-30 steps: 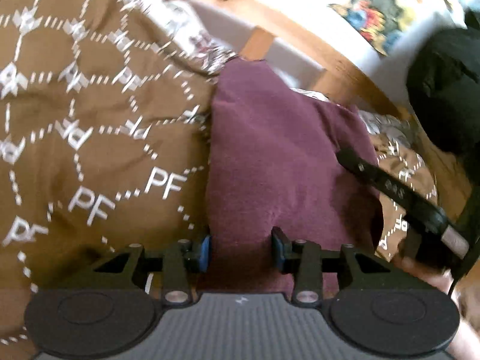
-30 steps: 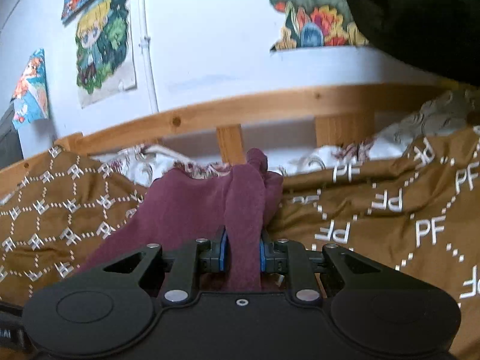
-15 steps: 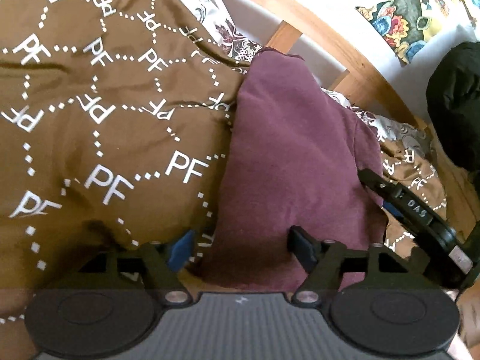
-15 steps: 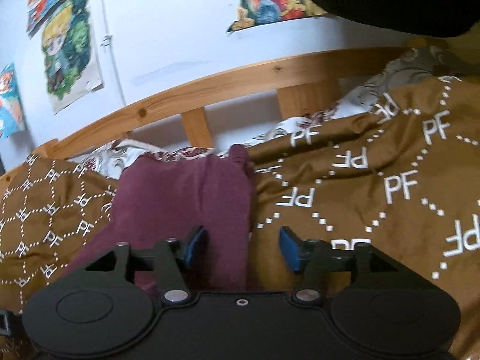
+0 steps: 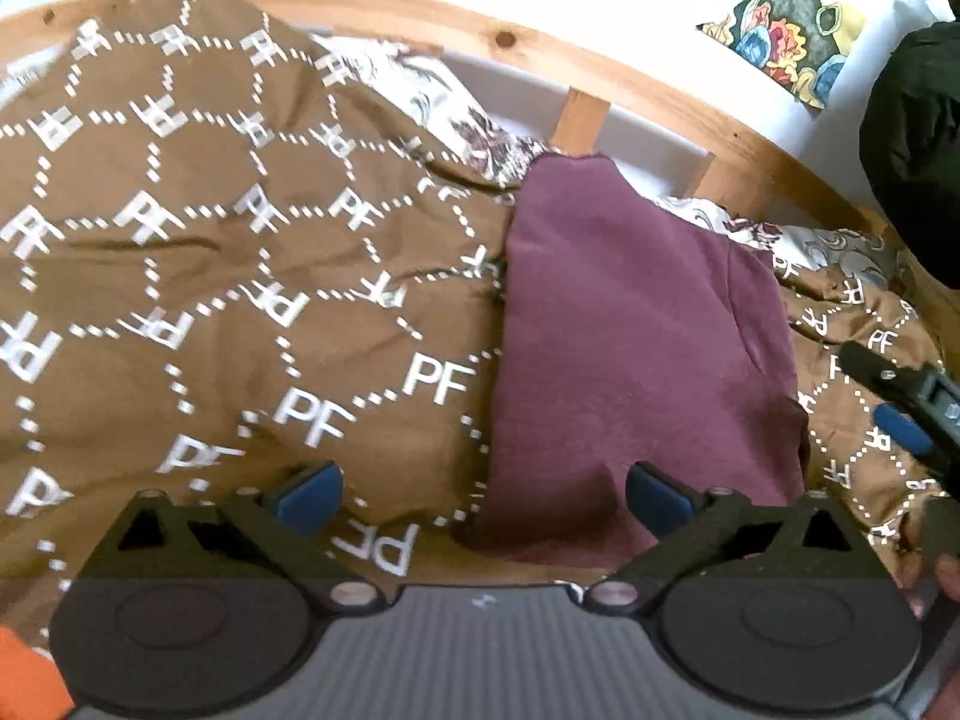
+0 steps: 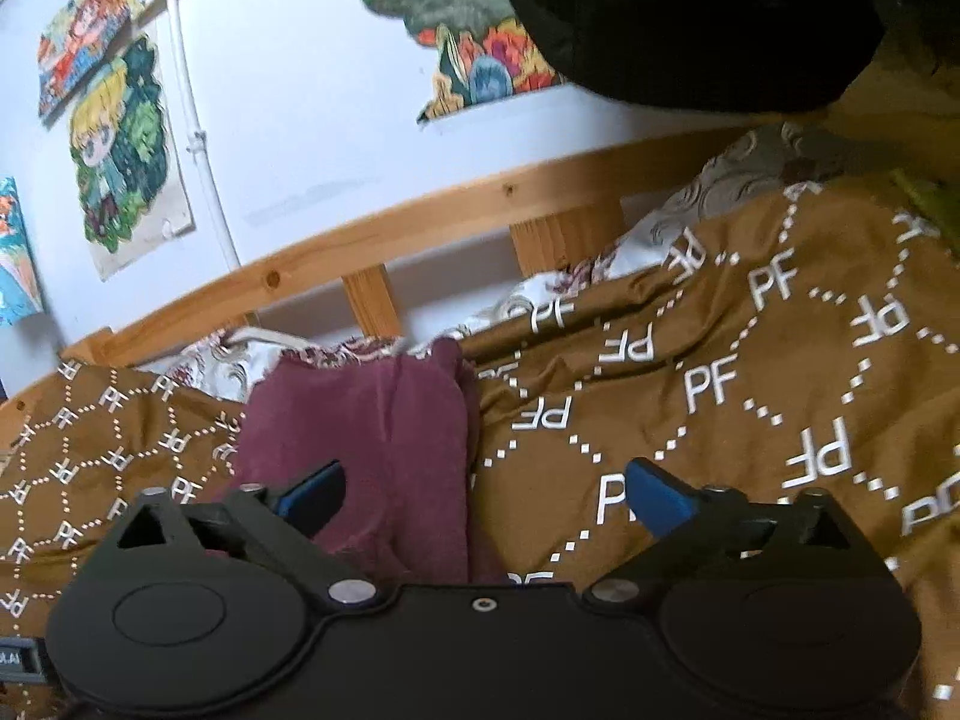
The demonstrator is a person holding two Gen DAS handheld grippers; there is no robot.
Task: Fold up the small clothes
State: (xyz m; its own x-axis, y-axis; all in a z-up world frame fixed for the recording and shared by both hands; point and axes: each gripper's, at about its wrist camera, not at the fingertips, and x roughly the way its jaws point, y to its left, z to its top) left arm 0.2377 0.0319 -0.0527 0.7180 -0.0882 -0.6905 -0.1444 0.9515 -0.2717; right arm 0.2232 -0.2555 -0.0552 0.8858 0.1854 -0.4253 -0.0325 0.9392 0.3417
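The big brown blanket (image 5: 240,300) with white letters covers the bed and fills most of both views. Behind it, toward twelve o'clock, runs the wooden bed rail (image 5: 630,84), and above that is a white wall with bright pictures (image 6: 120,144). On the blanket lies the purple cloth (image 5: 630,348), the thing to be folded. In the left wrist view it sits a little toward three o'clock from the middle, and it looks like a neat flat stack with straight sides, so I think at least one fold is done. The left gripper (image 5: 483,495) has its fingers opening wide, and the near edge of the cloth lies between them, but they do not press on it. The right gripper (image 6: 486,495) is opening wide too, with the right side of the cloth between its fingers and nothing pinched. In the left wrist view, the right gripper shows at three o'clock, just beside the cloth. It seems both have let go. What is left, I think, is maybe one more fold or a little smoothing. I cannot see any other small clothes here.
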